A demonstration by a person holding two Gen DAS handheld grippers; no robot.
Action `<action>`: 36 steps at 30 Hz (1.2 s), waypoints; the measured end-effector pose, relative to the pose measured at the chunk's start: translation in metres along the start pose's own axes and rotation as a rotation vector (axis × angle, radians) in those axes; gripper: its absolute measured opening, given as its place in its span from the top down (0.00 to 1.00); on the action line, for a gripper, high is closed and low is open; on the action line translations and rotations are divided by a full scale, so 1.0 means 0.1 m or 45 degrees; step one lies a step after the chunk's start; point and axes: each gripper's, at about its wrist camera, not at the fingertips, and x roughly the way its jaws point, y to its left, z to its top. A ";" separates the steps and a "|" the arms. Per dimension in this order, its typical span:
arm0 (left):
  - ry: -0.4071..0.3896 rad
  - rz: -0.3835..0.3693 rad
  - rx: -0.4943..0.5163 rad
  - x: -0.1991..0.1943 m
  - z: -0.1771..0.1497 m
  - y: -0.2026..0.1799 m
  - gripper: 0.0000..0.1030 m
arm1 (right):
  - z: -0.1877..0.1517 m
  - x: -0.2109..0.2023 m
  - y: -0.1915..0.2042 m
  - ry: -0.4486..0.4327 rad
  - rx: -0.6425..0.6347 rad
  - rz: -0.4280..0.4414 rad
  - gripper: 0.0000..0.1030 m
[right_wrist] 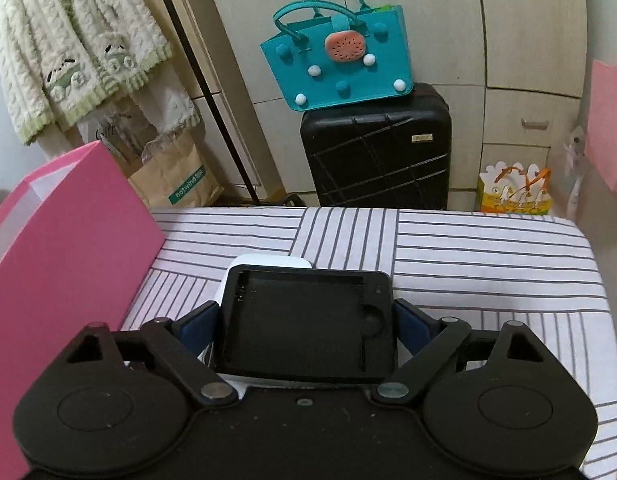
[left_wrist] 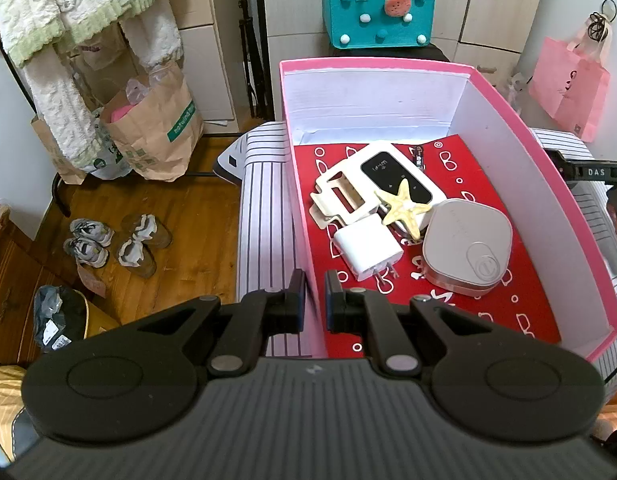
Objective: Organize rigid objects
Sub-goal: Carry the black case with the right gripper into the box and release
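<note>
A pink box [left_wrist: 508,92] with white inner walls and a red patterned floor stands on the striped bed. In it lie a white wifi router [left_wrist: 396,172], a cream plastic holder [left_wrist: 340,196], a starfish [left_wrist: 404,206], a white charger plug [left_wrist: 368,248] and a grey rounded case [left_wrist: 468,246]. My left gripper [left_wrist: 314,300] is shut on the box's near left wall. My right gripper [right_wrist: 306,326] is shut on a black-and-white device with a dark recessed face [right_wrist: 304,320], held above the bed, right of the pink box [right_wrist: 68,240].
The striped bed sheet [right_wrist: 468,256] spreads ahead of the right gripper. Behind it stand a black suitcase [right_wrist: 380,152] with a teal bag [right_wrist: 336,56] on top. Paper bags [left_wrist: 156,128], hanging clothes and shoes [left_wrist: 116,244] are on the wooden floor at left.
</note>
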 end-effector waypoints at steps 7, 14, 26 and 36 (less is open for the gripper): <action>-0.001 -0.013 0.003 0.00 -0.02 0.00 0.91 | -0.02 -0.21 0.05 -0.039 0.013 0.007 0.09; -0.006 -0.058 -0.033 0.01 -0.03 0.07 0.91 | 0.02 -0.55 0.40 -0.078 -0.055 0.129 0.09; 0.012 -0.083 -0.004 0.02 0.01 0.09 0.90 | 0.21 -0.97 1.48 -0.013 -0.218 0.517 0.09; 0.000 -0.102 -0.013 0.01 -0.01 0.11 0.89 | 0.11 -0.52 2.40 0.320 -0.387 0.648 0.09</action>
